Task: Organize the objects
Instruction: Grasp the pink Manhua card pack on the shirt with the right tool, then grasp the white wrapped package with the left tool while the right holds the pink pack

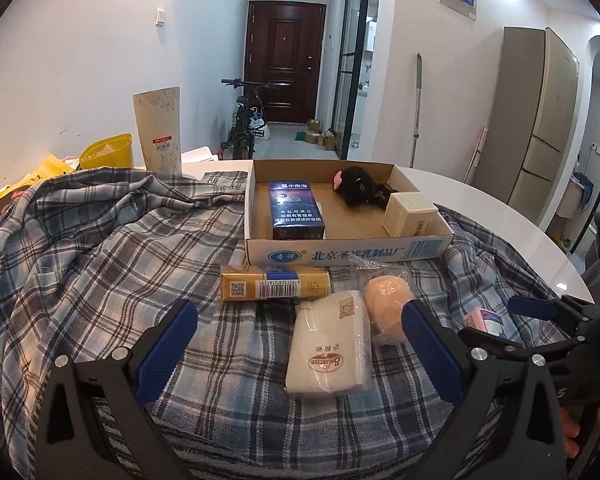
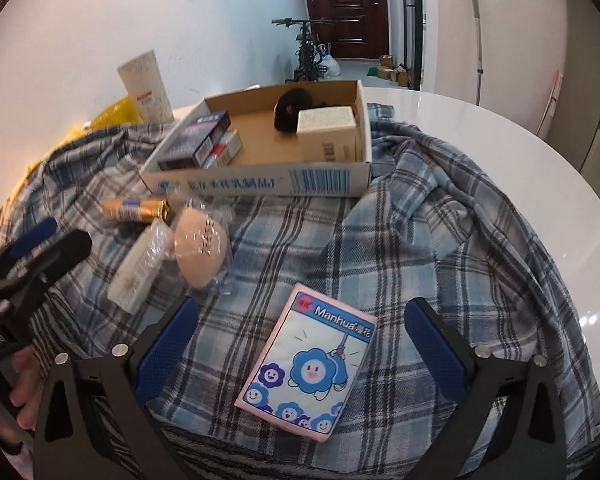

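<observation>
In the left wrist view, the left gripper [image 1: 300, 344] hangs with its blue-padded fingers [image 1: 168, 348] spread wide and holding nothing, over a white plastic-wrapped tissue pack [image 1: 330, 346] at lower centre. The pack looks light, soft and a little slippery in its film; a hold across its long sides would likely suit. Touching its right edge lies a peach egg-shaped sponge in clear wrap [image 1: 388, 308], squashy and crinkly. Above both sits a gold rectangular carton [image 1: 274, 283], stiff-edged, before the open cardboard tray [image 1: 340, 254], which holds a dark blue carton [image 1: 296, 210].

The right wrist view alone shows in full the pink tissue pack printed with blue flowers [image 2: 308, 364], lying flat on the plaid cloth [image 2: 440, 240] at lower centre, between the released fingers [image 2: 434, 356] of the right gripper [image 2: 300, 348]. It looks light and compressible.
</observation>
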A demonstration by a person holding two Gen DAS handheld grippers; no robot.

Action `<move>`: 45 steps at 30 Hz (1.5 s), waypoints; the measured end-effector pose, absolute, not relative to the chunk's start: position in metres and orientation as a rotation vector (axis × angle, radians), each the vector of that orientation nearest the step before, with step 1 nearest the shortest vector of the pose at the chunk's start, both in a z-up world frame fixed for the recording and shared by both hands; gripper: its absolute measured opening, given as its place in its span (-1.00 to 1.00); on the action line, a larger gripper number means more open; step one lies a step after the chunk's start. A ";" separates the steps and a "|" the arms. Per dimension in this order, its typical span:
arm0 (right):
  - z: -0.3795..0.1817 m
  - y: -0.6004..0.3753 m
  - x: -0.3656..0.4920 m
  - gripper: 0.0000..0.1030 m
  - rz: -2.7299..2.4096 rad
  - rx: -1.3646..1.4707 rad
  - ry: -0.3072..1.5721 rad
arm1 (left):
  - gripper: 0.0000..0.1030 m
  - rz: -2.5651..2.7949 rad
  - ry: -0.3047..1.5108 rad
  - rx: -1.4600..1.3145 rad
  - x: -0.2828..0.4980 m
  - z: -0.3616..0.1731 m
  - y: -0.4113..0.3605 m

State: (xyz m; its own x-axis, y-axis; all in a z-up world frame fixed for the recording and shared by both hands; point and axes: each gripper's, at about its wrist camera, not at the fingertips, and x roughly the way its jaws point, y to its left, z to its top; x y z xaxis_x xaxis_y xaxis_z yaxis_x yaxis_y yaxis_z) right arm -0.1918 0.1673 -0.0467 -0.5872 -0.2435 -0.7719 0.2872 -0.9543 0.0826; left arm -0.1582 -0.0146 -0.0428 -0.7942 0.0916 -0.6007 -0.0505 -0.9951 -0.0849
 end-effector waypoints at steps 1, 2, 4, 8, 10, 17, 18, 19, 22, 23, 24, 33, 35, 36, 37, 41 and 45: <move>-0.047 0.164 -0.191 0.76 -2.559 1.226 0.106 | 1.00 2.908 -0.095 -0.974 -0.158 -0.043 -0.014; -0.047 0.162 -0.190 0.73 -2.556 1.221 0.135 | 1.00 2.910 -0.090 -0.976 -0.158 -0.043 -0.014; -0.051 0.155 -0.189 0.51 -2.541 1.226 0.200 | 1.00 2.907 -0.080 -0.988 -0.159 -0.043 -0.013; -0.057 0.148 -0.188 0.03 -2.571 1.235 0.327 | 1.00 2.930 -0.045 -0.997 -0.158 -0.043 -0.012; -0.054 0.149 -0.186 -0.36 -2.589 1.208 0.351 | 1.00 2.926 -0.045 -0.990 -0.157 -0.043 -0.011; -0.053 0.150 -0.186 -0.47 -2.578 1.201 0.361 | 1.00 2.926 -0.062 -1.005 -0.159 -0.044 -0.013; -0.054 0.151 -0.186 -0.43 -2.581 1.215 0.357 | 1.00 2.926 -0.061 -1.005 -0.159 -0.044 -0.012; -0.055 0.152 -0.188 -0.21 -2.584 1.235 0.339 | 1.00 2.926 -0.061 -1.003 -0.159 -0.044 -0.013; -0.059 0.160 -0.194 0.23 -2.568 1.284 0.260 | 1.00 2.928 -0.055 -0.998 -0.159 -0.044 -0.012; -0.061 0.161 -0.195 0.23 -2.572 1.302 0.261 | 1.00 2.928 -0.053 -0.997 -0.159 -0.044 -0.012; -0.063 0.161 -0.197 0.23 -2.583 1.317 0.268 | 1.00 2.927 -0.053 -0.997 -0.159 -0.044 -0.012; -0.064 0.157 -0.194 -0.59 -2.584 1.268 0.306 | 1.00 2.932 -0.056 -0.987 -0.157 -0.044 -0.012; -0.058 0.158 -0.191 -0.60 -2.600 1.215 0.291 | 1.00 2.931 -0.053 -0.991 -0.158 -0.044 -0.011; -0.055 0.159 -0.190 -0.60 -2.610 1.190 0.286 | 1.00 2.929 -0.051 -0.994 -0.158 -0.044 -0.011; -0.053 0.159 -0.189 -0.60 -2.620 1.169 0.282 | 1.00 2.928 -0.050 -0.996 -0.157 -0.044 -0.011; -0.047 0.163 -0.188 -0.60 -2.634 1.135 0.254 | 1.00 2.929 -0.059 -0.991 -0.157 -0.043 -0.012; -0.041 0.166 -0.188 -0.61 -2.656 1.109 0.225 | 1.00 2.923 -0.059 -1.009 -0.159 -0.044 -0.012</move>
State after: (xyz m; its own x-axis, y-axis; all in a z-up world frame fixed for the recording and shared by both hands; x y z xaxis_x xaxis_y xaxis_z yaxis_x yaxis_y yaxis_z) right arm -0.1880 0.1661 -0.0413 -0.6771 -0.1728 -0.7153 0.2909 -0.9557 -0.0444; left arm -0.1587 -0.0116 -0.0438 -0.7860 0.0583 -0.6155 -0.0332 -0.9981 -0.0521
